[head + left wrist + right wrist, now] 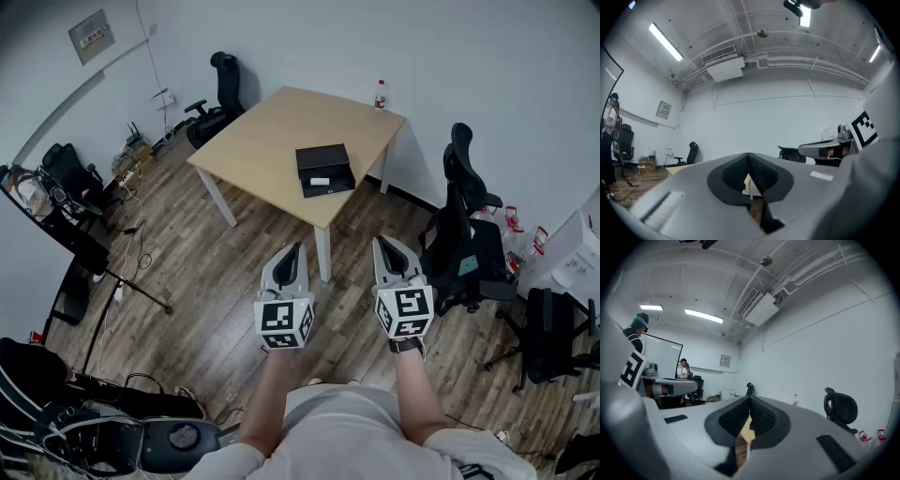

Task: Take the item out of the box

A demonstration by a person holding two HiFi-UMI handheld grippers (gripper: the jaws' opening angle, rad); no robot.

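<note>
- Standing well back from the table (262, 141), the person holds both grippers out over the wooden floor (216, 272), side by side and apart from each other.
- The left gripper (298, 247) has its jaws pressed together with nothing between them.
- The right gripper (380, 242) is closed tight too, and empty.
- The black box (323, 159) lies open on the table close to its near edge, well apart from both grippers.
- A small white item (320, 182) lies in the part of the box nearer the person.
- A bottle (380, 94) stands at the table's far corner, and a black chair (464, 234) stands to the right.
</note>
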